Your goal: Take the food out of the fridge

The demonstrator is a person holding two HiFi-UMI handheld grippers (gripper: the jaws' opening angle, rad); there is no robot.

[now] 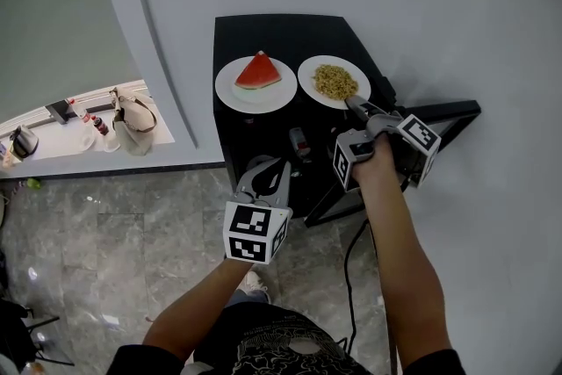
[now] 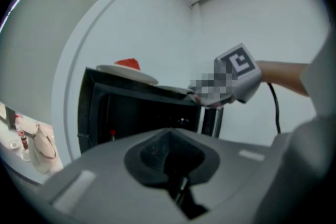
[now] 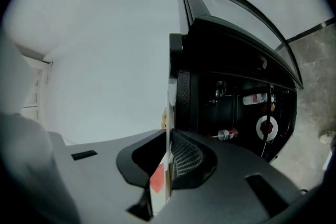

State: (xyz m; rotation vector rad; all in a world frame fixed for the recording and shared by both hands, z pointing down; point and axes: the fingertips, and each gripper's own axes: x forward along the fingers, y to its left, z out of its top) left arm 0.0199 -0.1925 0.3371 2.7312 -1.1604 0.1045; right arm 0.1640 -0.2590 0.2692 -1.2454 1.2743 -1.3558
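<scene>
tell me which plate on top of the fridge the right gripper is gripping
The plate of yellowish grains, on the right in the head view: the right gripper is shut on its rim. The watermelon plate beside it is untouched.

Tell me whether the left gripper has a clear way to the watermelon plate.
Likely yes. The left gripper sits in front of the fridge, below the watermelon plate on top, with nothing between; the right gripper grips the other plate alongside.

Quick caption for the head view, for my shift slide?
Right gripper clamps the rim of the yellowish-food plate atop the black fridge, beside the watermelon plate; left gripper hovers empty.
</scene>
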